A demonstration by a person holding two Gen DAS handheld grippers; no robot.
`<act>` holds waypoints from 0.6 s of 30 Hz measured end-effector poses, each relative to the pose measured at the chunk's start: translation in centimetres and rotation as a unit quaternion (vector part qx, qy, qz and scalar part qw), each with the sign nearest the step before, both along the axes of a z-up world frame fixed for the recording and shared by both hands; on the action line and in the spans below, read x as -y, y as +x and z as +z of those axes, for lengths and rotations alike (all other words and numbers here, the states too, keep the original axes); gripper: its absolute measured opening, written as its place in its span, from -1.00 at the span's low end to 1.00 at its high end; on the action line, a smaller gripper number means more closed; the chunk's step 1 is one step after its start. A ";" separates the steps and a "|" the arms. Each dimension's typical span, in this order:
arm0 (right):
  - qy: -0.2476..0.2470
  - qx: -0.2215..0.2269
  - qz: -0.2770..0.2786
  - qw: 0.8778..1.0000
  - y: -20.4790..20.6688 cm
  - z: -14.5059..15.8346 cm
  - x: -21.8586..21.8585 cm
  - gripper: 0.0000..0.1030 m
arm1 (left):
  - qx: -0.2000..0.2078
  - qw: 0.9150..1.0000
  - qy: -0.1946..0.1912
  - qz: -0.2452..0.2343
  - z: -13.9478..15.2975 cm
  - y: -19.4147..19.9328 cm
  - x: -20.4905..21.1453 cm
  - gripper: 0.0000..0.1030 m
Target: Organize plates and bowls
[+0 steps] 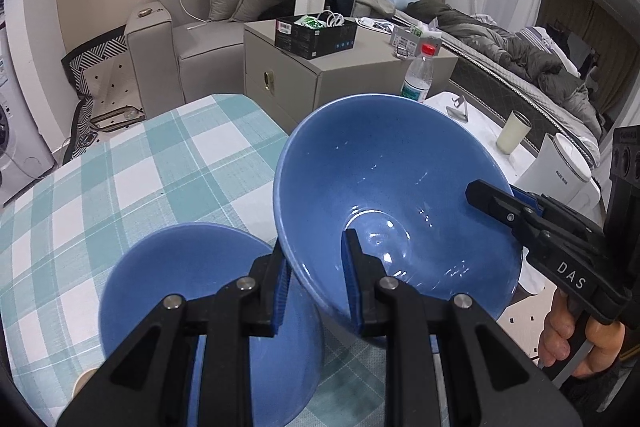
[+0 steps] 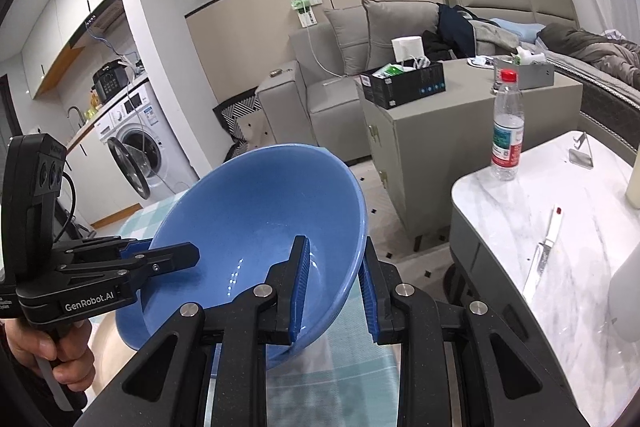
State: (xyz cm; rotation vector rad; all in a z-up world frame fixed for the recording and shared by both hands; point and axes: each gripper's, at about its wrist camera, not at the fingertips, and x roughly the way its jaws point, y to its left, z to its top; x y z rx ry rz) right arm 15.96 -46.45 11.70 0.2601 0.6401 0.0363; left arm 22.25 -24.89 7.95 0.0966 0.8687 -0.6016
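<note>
You had both grippers, left gripper (image 1: 316,279) and right gripper (image 2: 334,291), fingers clamped on the raised blue bowl's (image 1: 396,195) rim above the second bowl (image 1: 200,291) on the desk (image 1: 120,167); best lowered level, I'd judged.

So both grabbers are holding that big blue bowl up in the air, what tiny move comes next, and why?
Probably lower it a little into the second blue bowl on the checked tablecloth. The held blue bowl is tilted, pinched at its rim by the left gripper and the right gripper, and the other bowl sits just below and beside it, ready for stacking.
</note>
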 end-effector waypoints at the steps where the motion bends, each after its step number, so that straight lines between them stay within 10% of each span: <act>1: -0.001 0.003 0.003 1.000 0.0 0.1 -0.3 -0.53 | 0.001 1.000 -0.002 0.004 0.1 0.0 -0.3 -0.56; 18: 0.019 0.034 0.039 0.998 -0.3 1.2 -3.5 -0.53 | 0.025 0.999 -0.023 0.042 1.5 -1.0 -4.3 -0.56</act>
